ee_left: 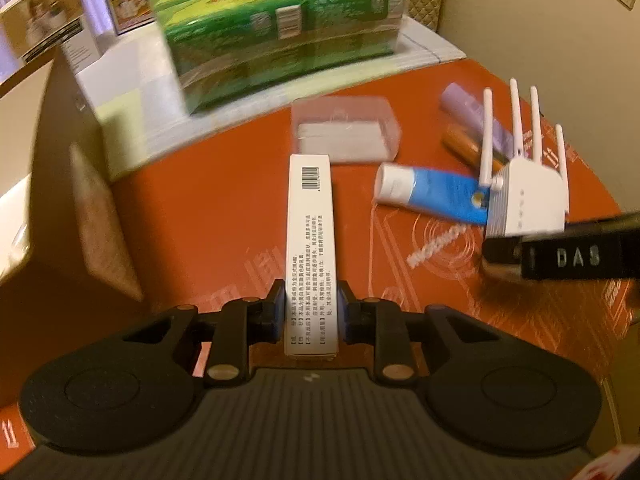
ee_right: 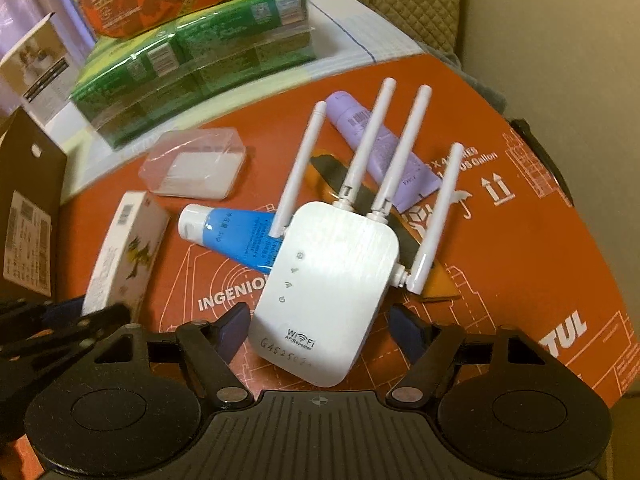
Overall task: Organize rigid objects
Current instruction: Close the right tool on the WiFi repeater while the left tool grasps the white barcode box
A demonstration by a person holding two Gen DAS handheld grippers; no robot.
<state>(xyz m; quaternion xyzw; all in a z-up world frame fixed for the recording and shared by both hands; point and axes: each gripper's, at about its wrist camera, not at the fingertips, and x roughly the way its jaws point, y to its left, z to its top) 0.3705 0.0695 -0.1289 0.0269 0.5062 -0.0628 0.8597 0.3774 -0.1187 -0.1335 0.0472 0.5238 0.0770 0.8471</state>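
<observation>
White box [ee_left: 310, 256] clamped between left jaws.

White WiFi repeater [ee_right: 332, 292] between right gripper [ee_right: 320, 330] jaws, over blue tube [ee_right: 236, 236], orange surface [ee_right: 520, 264].

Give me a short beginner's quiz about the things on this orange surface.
1. True or false: the long white cardboard carton lies between the fingers of the left gripper.
2. How many antennas has the white plastic WiFi repeater? A two, B four, C six.
3. What colour is the white-capped plastic tube beside the repeater?
Key: 1 true; 2 B; 3 blue.
</observation>
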